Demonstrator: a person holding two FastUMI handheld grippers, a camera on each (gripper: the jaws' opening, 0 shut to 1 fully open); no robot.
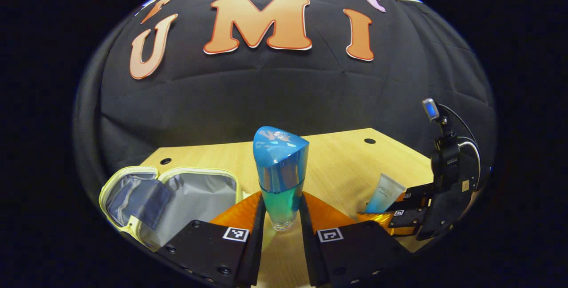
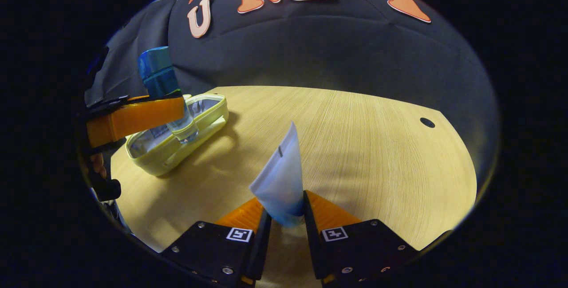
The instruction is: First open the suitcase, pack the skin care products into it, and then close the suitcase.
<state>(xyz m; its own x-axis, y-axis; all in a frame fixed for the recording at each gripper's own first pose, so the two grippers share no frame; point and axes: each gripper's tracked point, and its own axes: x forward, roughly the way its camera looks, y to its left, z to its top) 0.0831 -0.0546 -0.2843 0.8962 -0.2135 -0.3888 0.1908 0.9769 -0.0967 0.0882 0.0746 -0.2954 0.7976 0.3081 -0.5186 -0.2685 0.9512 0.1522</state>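
Open suitcase (image 1: 177, 199); bottle (image 1: 280, 177), tube (image 2: 280, 177) aloft

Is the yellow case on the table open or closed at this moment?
Open. In the left gripper view the yellow case lies spread flat on the table, its grey lining and inner pocket showing. Nothing shows inside it.

tabletop (image 2: 355, 146): pale wood grain, matt, smooth
bottle (image 1: 280, 177): glossy blue plastic cap, clear glassy base
tube (image 2: 280, 181): soft plastic, satin sheen
suitcase (image 1: 186, 195) at 9 o'clock: cloth, grey matt lining, yellow piping
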